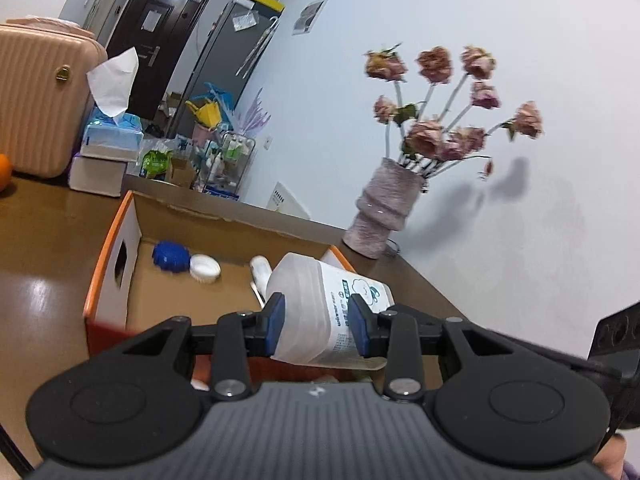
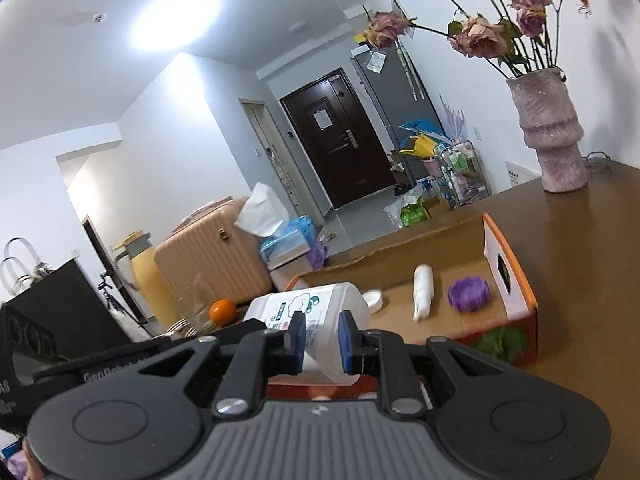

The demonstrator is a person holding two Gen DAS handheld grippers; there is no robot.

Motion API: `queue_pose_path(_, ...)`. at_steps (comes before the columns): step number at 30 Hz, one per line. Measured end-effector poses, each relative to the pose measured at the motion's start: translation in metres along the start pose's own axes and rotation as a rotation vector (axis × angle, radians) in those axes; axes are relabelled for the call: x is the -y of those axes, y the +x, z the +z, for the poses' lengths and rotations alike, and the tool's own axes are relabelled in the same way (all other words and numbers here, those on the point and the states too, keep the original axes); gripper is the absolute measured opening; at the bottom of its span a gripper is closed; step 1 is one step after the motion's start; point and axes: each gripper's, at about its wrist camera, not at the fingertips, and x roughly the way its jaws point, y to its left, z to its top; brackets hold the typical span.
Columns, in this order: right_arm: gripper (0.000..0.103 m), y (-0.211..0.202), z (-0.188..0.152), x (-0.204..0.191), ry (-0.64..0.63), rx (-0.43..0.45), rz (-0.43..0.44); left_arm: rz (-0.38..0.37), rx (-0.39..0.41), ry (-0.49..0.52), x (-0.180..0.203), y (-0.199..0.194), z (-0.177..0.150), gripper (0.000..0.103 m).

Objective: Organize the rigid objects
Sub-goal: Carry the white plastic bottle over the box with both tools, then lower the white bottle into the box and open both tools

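A translucent white plastic bottle [image 1: 320, 300] with a cloud label hangs on its side over an open cardboard box [image 1: 132, 240] with orange edges. My left gripper [image 1: 316, 316] is shut on the bottle's body. My right gripper [image 2: 322, 336] is shut on the same bottle [image 2: 316, 308] from the other side. Inside the box [image 2: 508, 292] lie a blue spiky ball [image 1: 171, 256], a round white lid [image 1: 205, 268] and a small white bottle [image 1: 262, 270]. The right wrist view shows them too: ball [image 2: 468, 294], lid [image 2: 374, 300], small bottle [image 2: 423, 292].
The box sits on a brown table [image 1: 40, 280]. A pink vase of dried roses [image 1: 380, 208] [image 2: 554, 136] stands by the wall, beyond the box. A pink suitcase [image 2: 212, 248], a tissue box [image 1: 112, 136] and an orange [image 2: 222, 310] are on the other side.
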Motion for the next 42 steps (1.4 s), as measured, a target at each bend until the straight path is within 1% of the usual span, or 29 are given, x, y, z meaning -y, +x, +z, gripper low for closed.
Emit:
queue_pose_path(3,0.017,0.033,0.014,0.016,0.027,-0.009,0.003,0.008,-0.033,-0.028,-0.015,0.034,0.013,0.035)
queue_pose_path(6,0.017,0.065,0.022,0.034,0.048,-0.035,-0.004,0.028,-0.062,-0.045,-0.031,0.06,0.014,0.034)
queue_pose_path(9,0.017,0.092,0.024,0.051,0.08,-0.074,0.0,0.052,-0.09,-0.053,-0.044,0.081,0.009,0.034)
queue_pose_path(11,0.017,0.107,0.021,0.059,0.089,-0.109,-0.014,0.057,-0.117,-0.071,-0.053,0.091,0.004,0.034)
queue_pose_path(14,0.017,0.118,0.011,0.067,0.089,-0.149,-0.029,0.063,-0.168,-0.096,-0.062,0.1,-0.005,0.034)
queue_pose_path(15,0.017,0.119,0.008,0.069,0.091,-0.162,-0.032,0.069,-0.187,-0.094,-0.064,0.102,-0.007,0.034)
queue_pose_path(18,0.017,0.121,0.001,0.068,0.068,-0.189,-0.032,0.072,-0.178,-0.074,-0.062,0.097,-0.01,0.034)
queue_pose_path(20,0.017,0.121,0.0,0.064,0.034,-0.195,-0.043,0.07,-0.181,-0.08,-0.061,0.096,-0.01,0.035)
queue_pose_path(24,0.017,0.119,0.0,0.059,0.013,-0.213,-0.059,0.088,-0.181,-0.068,-0.057,0.095,-0.01,0.035)
queue_pose_path(27,0.017,0.115,0.002,0.055,-0.003,-0.213,-0.071,0.098,-0.172,-0.072,-0.054,0.085,-0.006,0.036)
queue_pose_path(31,0.019,0.1,0.008,0.049,-0.027,-0.187,-0.1,0.138,-0.143,-0.045,-0.048,0.061,0.003,0.04)
queue_pose_path(33,0.019,0.087,0.014,0.042,-0.041,-0.168,-0.108,0.156,-0.125,-0.029,-0.042,0.045,0.007,0.05)
queue_pose_path(34,0.019,0.081,0.017,0.039,-0.048,-0.16,-0.109,0.169,-0.11,-0.014,-0.037,0.035,0.009,0.053)
queue_pose_path(35,0.019,0.073,0.02,0.035,-0.061,-0.15,-0.112,0.178,-0.097,0.004,-0.033,0.026,0.011,0.058)
queue_pose_path(36,0.019,0.066,0.023,0.029,-0.084,-0.138,-0.116,0.187,-0.086,0.024,-0.029,0.017,0.012,0.064)
queue_pose_path(37,0.02,0.057,0.027,0.021,-0.115,-0.127,-0.121,0.198,-0.072,0.045,-0.025,0.008,0.012,0.067)
queue_pose_path(39,0.022,0.044,0.032,0.009,-0.169,-0.112,-0.134,0.227,-0.042,0.092,-0.016,-0.011,0.012,0.079)
queue_pose_path(40,0.024,0.037,0.034,0.002,-0.201,-0.102,-0.146,0.25,-0.026,0.122,-0.011,-0.02,0.011,0.082)
queue_pose_path(42,0.033,0.023,0.035,-0.009,-0.261,-0.082,-0.175,0.293,0.006,0.167,-0.002,-0.036,0.008,0.087)
